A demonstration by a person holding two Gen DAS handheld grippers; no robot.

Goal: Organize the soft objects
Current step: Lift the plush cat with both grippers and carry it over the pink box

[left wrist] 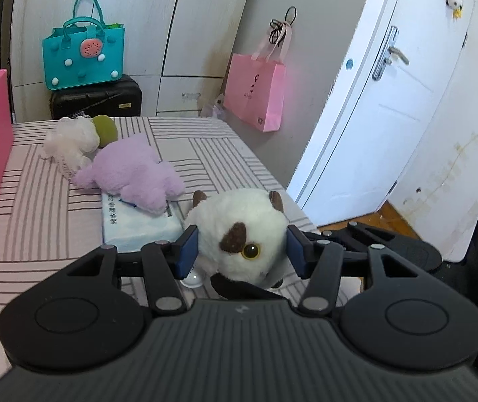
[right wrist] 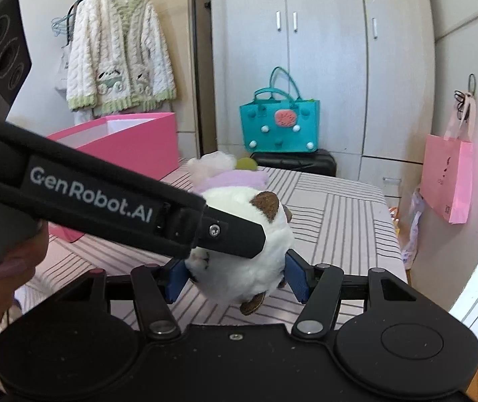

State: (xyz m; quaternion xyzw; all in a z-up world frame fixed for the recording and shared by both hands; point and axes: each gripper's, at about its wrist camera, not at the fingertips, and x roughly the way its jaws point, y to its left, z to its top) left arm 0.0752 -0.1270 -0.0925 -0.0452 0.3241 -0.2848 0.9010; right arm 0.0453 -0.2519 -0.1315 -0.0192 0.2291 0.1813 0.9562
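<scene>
A white plush toy with brown ears and patches [left wrist: 244,231] is held above the striped bed between both grippers. My left gripper [left wrist: 242,251] is shut on its head, blue pads against both sides. My right gripper [right wrist: 237,276] is shut on its body [right wrist: 242,264] from the other side. The left gripper's black arm [right wrist: 105,201] crosses the right wrist view in front of the toy. A purple plush [left wrist: 132,174] lies on a tissue pack [left wrist: 138,221] farther along the bed. A white fluffy plush [left wrist: 71,140] and a green one [left wrist: 105,129] lie beyond it.
An open pink box [right wrist: 132,140] stands on the bed [left wrist: 205,154] at the left. A teal bag [left wrist: 83,53] sits on a black suitcase [left wrist: 98,100] past the bed's end. A pink paper bag [left wrist: 255,97] hangs on the wall. A white door [left wrist: 373,100] is at the right.
</scene>
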